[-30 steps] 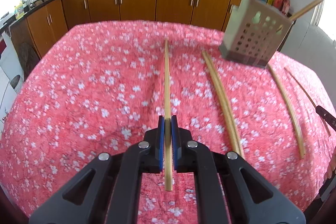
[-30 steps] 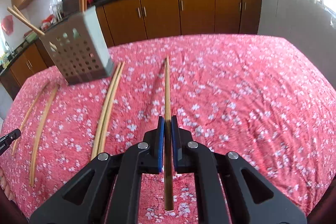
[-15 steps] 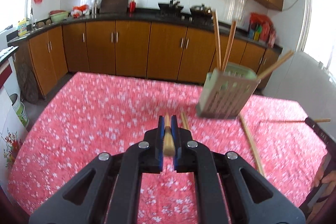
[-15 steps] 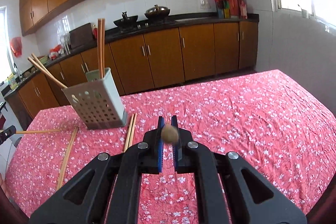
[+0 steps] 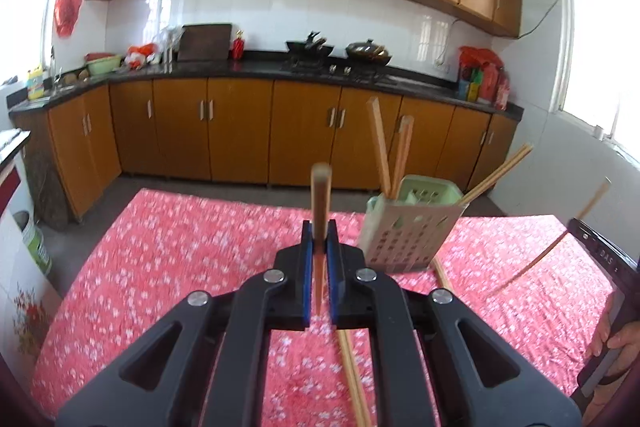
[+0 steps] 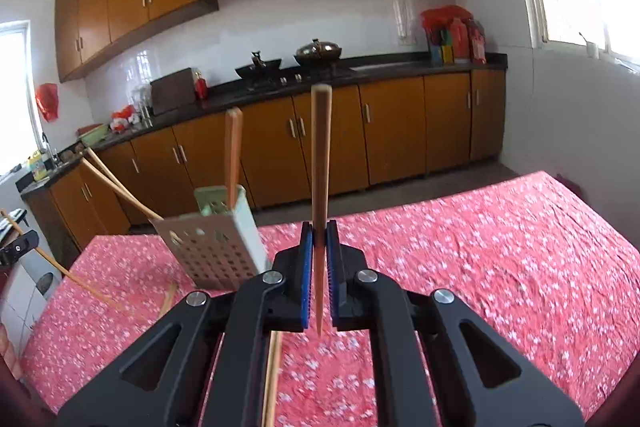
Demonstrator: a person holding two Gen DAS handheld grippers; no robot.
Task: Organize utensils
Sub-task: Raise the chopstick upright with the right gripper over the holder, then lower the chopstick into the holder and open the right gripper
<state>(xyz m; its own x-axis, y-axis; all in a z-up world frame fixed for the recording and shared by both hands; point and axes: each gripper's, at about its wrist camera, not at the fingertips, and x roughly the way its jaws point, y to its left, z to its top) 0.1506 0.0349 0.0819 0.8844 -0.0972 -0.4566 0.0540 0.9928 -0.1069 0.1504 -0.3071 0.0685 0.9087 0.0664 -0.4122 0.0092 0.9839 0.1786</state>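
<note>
My left gripper [image 5: 319, 235] is shut on a wooden chopstick [image 5: 321, 195] that stands up out of the blue pads, above the red flowered tablecloth [image 5: 168, 259]. My right gripper [image 6: 319, 239] is shut on a second chopstick [image 6: 321, 155], also pointing upward. A pale green perforated utensil holder [image 5: 404, 239] [image 6: 216, 247] stands on the table between the two grippers, with several chopsticks [image 5: 384, 147] leaning in it. In the left wrist view, the right gripper [image 5: 588, 233] shows at the right edge. In the right wrist view, the left gripper [image 6: 18, 247] shows at the left edge.
Loose chopsticks lie on the cloth near the holder [image 5: 352, 379] [image 6: 272, 367]. A hand [image 5: 616, 343] holds the right gripper's handle. Behind the table is a gap of floor, then wooden kitchen cabinets [image 5: 240, 131] and a dark counter with pans. A window wall stands at the right.
Both grippers have risen off the cloth with their chopsticks, and both views have tipped upward. The chopsticks lay flat on the table before and now stick up from the jaws.
</note>
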